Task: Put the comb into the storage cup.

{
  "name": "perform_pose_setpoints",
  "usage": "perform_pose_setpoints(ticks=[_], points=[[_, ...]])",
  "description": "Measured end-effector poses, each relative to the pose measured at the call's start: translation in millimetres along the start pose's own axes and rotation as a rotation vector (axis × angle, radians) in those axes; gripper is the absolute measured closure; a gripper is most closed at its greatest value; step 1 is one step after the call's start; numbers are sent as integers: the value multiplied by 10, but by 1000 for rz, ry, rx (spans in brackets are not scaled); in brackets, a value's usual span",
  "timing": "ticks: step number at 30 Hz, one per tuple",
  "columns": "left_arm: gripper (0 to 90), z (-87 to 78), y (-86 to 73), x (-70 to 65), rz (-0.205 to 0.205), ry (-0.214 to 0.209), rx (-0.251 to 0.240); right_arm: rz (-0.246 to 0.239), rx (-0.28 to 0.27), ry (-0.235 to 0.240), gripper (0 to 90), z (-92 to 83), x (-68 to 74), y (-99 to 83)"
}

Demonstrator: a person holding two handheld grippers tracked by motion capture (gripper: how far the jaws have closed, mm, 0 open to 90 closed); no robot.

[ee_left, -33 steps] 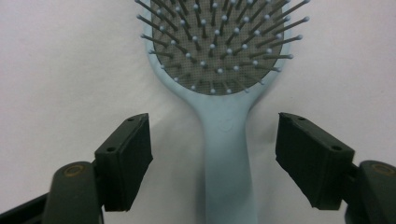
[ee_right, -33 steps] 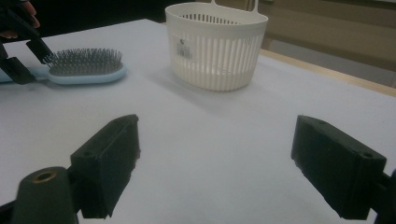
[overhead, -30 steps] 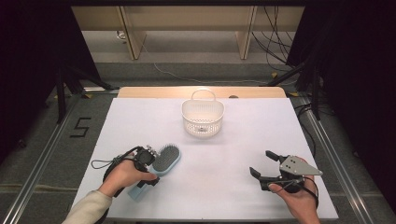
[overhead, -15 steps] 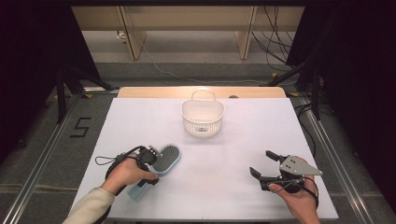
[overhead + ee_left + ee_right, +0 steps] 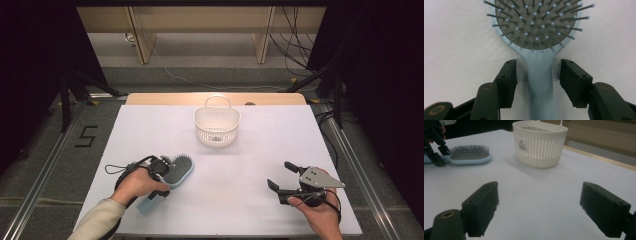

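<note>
A light blue hairbrush (image 5: 175, 173) with grey bristles lies flat on the white table (image 5: 250, 150) at the front left. My left gripper (image 5: 161, 172) hovers over its handle (image 5: 541, 82), jaws open on either side of the neck with a gap to each side. The brush head (image 5: 536, 22) points away from that gripper. A white slatted basket (image 5: 217, 125) with a handle stands at the centre back. My right gripper (image 5: 281, 176) is open at the front right, nothing between its jaws, facing the basket (image 5: 540, 143) and the brush (image 5: 469, 154).
Past the white sheet, a wooden strip (image 5: 165, 98) marks the table's far edge. Metal rails (image 5: 45, 165) run along both sides. Cables (image 5: 295, 45) lie on the floor behind. A sleeve (image 5: 97, 220) comes in at the bottom left.
My left gripper has settled slightly lower and forward over the brush handle. The right gripper, brush and basket stay where they were.
</note>
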State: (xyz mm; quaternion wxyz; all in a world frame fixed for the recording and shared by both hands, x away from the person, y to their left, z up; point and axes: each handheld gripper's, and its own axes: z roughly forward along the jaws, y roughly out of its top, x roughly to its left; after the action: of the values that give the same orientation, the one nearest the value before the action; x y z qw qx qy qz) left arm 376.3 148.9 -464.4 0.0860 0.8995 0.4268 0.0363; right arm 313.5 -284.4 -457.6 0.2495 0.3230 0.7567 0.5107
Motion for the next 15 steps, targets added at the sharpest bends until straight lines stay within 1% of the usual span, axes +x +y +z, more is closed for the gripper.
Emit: perform_pose_setpoints(ticks=[3,6,9,12,15], points=[[488,-4,11,-3,-1,0,10,0,0,0,161,0,0,0],[533,-4,22,-14,-4,-1,15,0,2,-1,161,0,-2,-2],[558,-8,37,-29,-6,0,28,-1,2,-1,161,0,-1,-1],[597,-8,55,-46,-13,7,40,-1,2,0,161,0,-1,-2],[607,-9,71,-49,-24,9,51,-1,1,1,161,-1,0,0]])
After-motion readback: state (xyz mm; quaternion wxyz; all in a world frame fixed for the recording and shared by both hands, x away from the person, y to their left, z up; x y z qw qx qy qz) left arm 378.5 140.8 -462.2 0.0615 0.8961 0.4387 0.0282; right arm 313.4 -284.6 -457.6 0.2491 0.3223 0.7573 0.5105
